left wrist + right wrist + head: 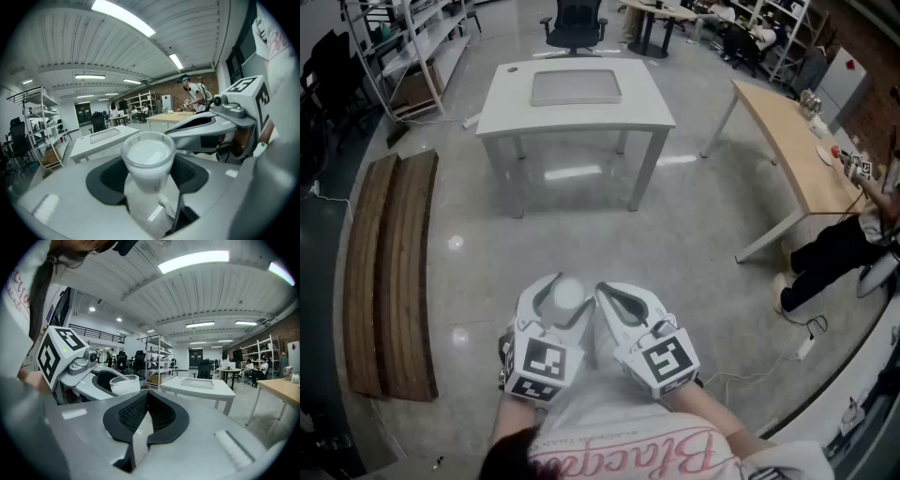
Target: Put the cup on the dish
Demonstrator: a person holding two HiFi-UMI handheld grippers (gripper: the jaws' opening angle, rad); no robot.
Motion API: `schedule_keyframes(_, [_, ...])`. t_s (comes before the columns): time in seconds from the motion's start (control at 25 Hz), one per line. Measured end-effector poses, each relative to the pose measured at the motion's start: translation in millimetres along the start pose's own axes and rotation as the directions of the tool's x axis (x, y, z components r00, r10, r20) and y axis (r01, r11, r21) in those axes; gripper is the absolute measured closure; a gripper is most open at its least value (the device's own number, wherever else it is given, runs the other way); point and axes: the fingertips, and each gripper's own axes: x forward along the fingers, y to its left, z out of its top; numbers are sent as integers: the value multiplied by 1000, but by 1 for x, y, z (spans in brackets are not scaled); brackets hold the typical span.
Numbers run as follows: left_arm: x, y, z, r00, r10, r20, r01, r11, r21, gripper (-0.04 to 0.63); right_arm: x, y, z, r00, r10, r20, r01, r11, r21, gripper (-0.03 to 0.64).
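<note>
A white cup (567, 292) sits upright between the wide-set jaws of my left gripper (563, 300), whose black pads press its sides; in the left gripper view the cup (147, 159) fills the middle. My right gripper (611, 294) hangs close beside it on the right, shut with nothing in it, its pads (161, 416) meeting at the tips. Both grippers are held near the person's body, above the floor. A flat grey dish (576, 87) lies on a white table (581, 120) well ahead of them.
Two long wooden benches (389, 272) lie on the floor at left. A wooden table (792, 141) stands at right with a seated person (844, 248) beside it. An office chair (575, 23) is behind the white table. Shelving (403, 47) stands at far left, and a cable (769, 366) lies on the floor at right.
</note>
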Motion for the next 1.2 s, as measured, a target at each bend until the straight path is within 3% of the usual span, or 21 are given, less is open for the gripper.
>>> schedule_keyframes(0.36, [5,0,-7,996,-23,-82,20,999,-33,328,3,-3,-1,1000,-15,-10,14,1000,-7,615])
schedule_keyframes(0.72, [32,20,-3,994,-43,-99,36,997,-70,328,21,-31,2,999,-42,5,41,998,43,615])
schedule_keyframes(1.2, [99,71,21,992,-19,-121,13,998,-54,328,86,-89,12,999,30,-15,-29,998,52,615])
